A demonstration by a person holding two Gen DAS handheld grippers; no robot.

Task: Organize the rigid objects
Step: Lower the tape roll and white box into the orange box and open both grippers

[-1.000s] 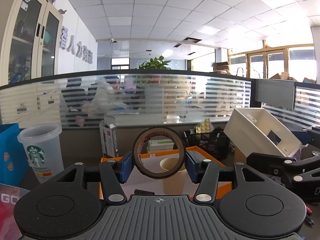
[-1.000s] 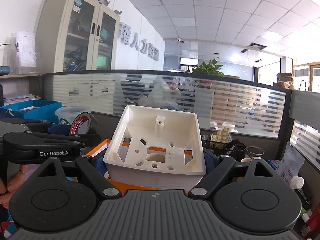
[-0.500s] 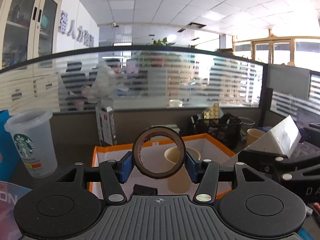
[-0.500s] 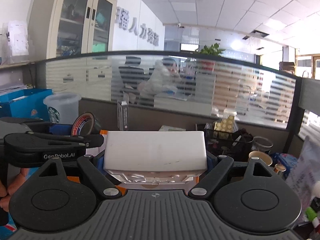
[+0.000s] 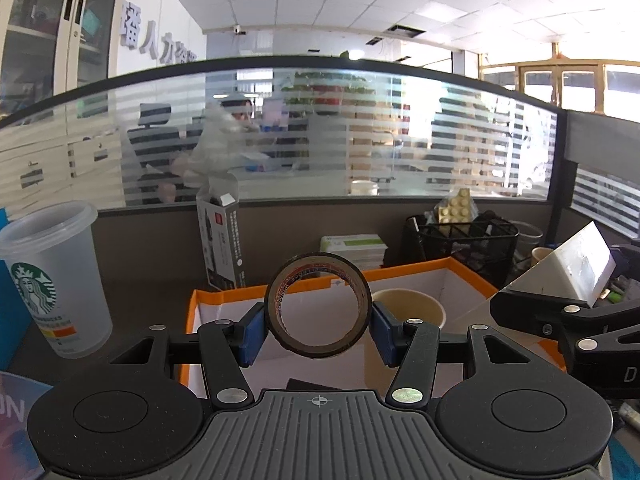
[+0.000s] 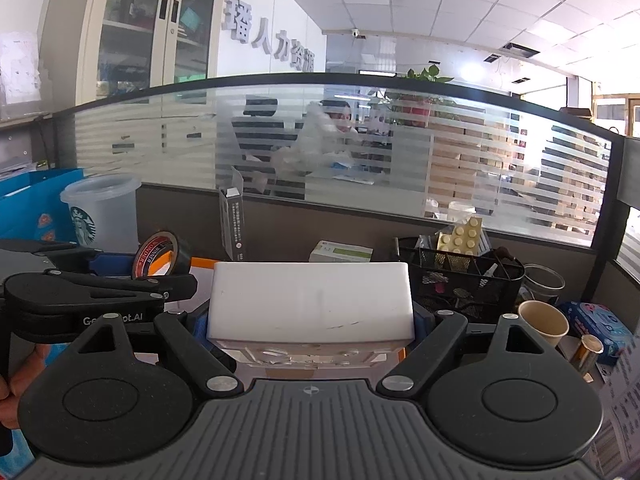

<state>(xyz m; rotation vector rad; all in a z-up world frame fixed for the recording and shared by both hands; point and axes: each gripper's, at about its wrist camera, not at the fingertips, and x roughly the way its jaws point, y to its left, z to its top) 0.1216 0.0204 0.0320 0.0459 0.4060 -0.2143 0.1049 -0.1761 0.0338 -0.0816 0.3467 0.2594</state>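
Observation:
My left gripper (image 5: 318, 328) is shut on a brown tape roll (image 5: 320, 350), held upright with its hole facing the camera. It hovers over the near edge of an orange-rimmed white box (image 5: 404, 271) that holds a paper cup (image 5: 408, 312). My right gripper (image 6: 310, 328) is shut on a white plastic housing (image 6: 312, 300), whose flat side faces the camera. The same housing (image 5: 576, 268) shows at the right of the left wrist view, above the orange box's right side. The tape roll (image 6: 158, 254) and left gripper (image 6: 120, 280) show at the left of the right wrist view.
A translucent Starbucks cup (image 5: 52, 280) stands left of the orange box, and a tall open carton (image 5: 222, 240) behind it. A black mesh organizer (image 5: 460, 240) and a green-white packet (image 5: 352, 244) sit at the back. A second paper cup (image 6: 544, 320) stands at right. A frosted glass partition closes the desk.
Both grippers moved forward and a little down toward the orange box. The white housing tipped from open side up to flat side facing the camera. The tape roll stayed gripped.

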